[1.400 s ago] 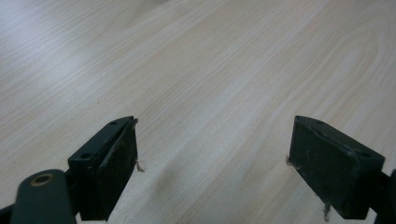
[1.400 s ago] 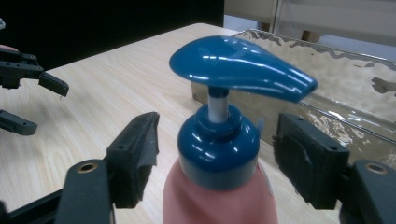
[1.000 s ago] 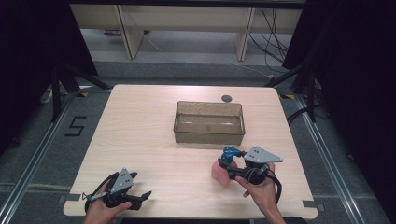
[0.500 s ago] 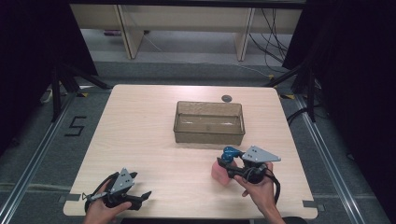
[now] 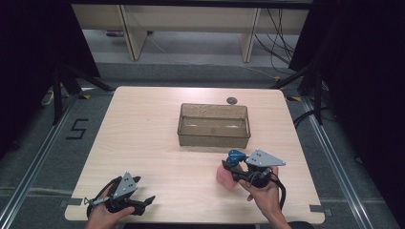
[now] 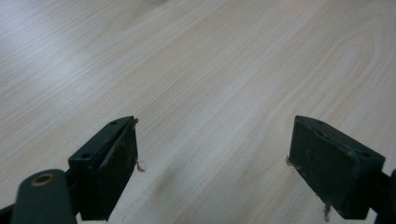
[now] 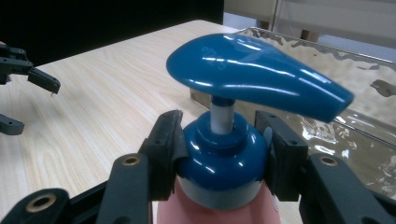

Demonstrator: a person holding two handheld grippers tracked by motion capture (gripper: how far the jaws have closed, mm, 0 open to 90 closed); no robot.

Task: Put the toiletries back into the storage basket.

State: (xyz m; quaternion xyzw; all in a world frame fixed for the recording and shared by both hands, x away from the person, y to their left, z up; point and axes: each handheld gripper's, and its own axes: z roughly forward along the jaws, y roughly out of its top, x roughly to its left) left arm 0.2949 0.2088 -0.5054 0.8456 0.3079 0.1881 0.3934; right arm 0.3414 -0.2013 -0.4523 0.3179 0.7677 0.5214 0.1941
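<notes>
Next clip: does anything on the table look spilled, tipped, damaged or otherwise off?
Nothing stands out. The pink pump bottle stands upright, the right hand-held gripper having just closed on its blue collar. The clear tub sits square on the table, and the left hand-held gripper rests open over bare wood.

High view looks down; both gripper views sit close above the table [image 5: 157, 138]

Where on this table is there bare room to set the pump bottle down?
The whole left half of the table is bare, from the clear bin down to the left gripper. Crowded: the front right, where the right gripper clamps the pump bottle.
</notes>
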